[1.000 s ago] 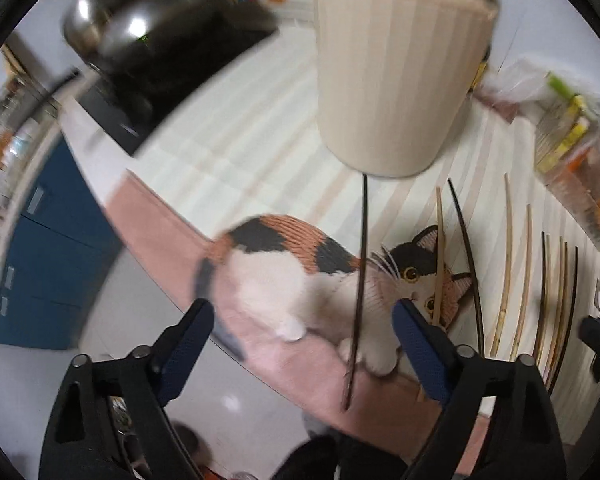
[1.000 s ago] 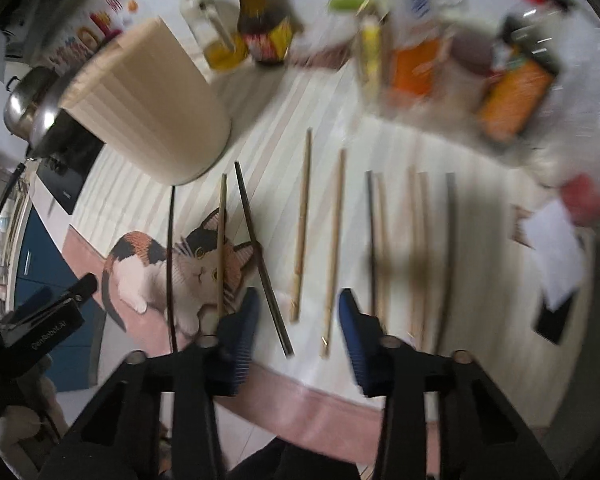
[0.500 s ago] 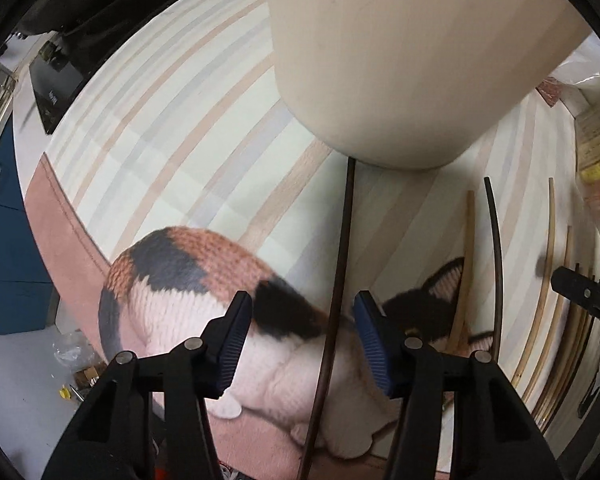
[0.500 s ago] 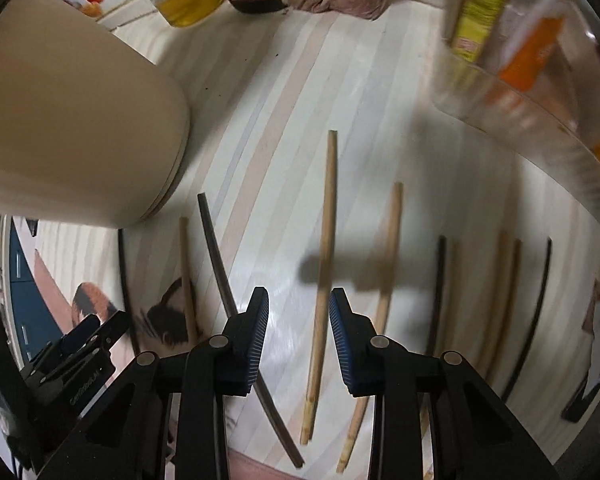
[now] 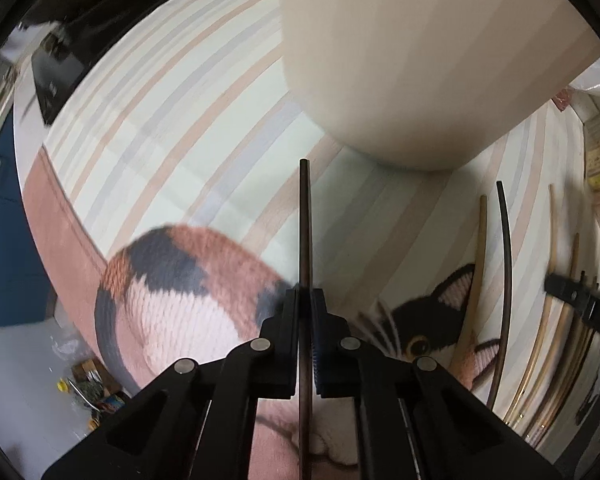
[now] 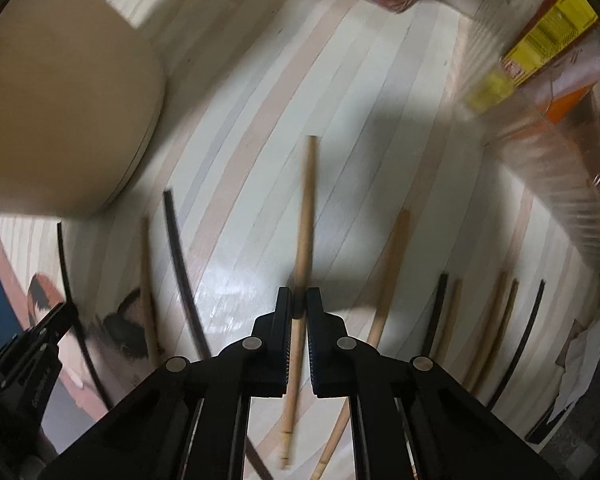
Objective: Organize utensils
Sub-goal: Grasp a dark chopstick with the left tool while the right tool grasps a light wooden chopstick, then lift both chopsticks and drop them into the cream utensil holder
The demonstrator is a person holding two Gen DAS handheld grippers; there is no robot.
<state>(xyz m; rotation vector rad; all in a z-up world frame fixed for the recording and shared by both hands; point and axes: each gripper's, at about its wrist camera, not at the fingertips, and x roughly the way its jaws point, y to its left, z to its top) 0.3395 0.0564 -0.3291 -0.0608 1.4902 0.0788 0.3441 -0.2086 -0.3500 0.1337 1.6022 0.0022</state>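
At the bottom middle of the left wrist view, the left gripper [image 5: 305, 300] has its fingers squeezed tight on a dark chopstick [image 5: 305, 224] that lies on the cat picture of the striped table [image 5: 172, 128] and points up toward the big cream container [image 5: 412, 60] at the top. At the bottom middle of the right wrist view, the right gripper [image 6: 299, 300] is closing its fingers on a light wooden chopstick [image 6: 306, 208], which sits between them. More chopsticks [image 6: 496, 320] lie in a row to the right, and the container fills the upper left.

Black fingers [image 5: 290, 320], blue ribbed pads [image 5: 319, 344]
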